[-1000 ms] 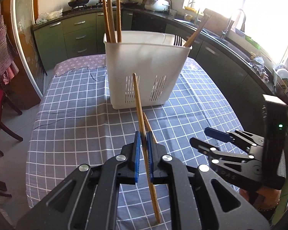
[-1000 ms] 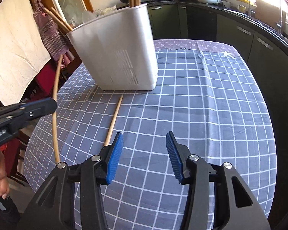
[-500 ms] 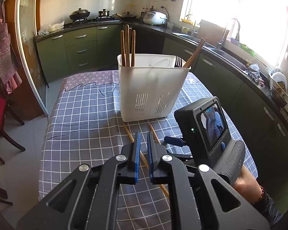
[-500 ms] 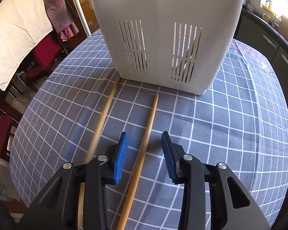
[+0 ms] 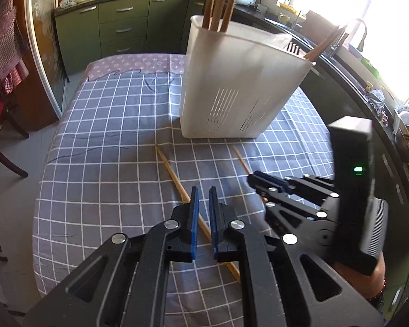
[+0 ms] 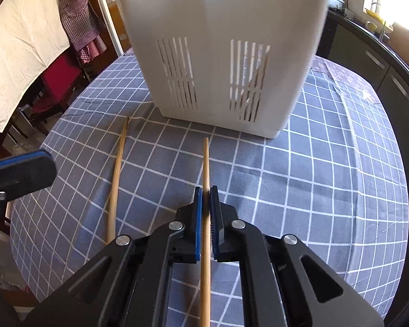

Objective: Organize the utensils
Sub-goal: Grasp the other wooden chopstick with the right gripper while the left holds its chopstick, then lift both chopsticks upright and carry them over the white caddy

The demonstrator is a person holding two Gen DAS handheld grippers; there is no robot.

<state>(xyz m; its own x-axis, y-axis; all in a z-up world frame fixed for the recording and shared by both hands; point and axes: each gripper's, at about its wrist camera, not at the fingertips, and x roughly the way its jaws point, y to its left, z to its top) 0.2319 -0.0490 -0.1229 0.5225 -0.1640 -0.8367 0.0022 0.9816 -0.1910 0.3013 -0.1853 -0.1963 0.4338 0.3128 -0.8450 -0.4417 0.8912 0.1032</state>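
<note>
Bamboo chopstick [image 6: 206, 169] sat clamped in the right gripper [image 6: 206, 212], whose jaws had just closed; the left gripper [image 5: 201, 212] was seemingly clenched empty. Lifted off-centre, the chopstick might pivot and slip.

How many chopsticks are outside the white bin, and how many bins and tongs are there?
Chopsticks outside: 2
Bin: 1
Tongs: 2, left, right
Total: 5
</note>
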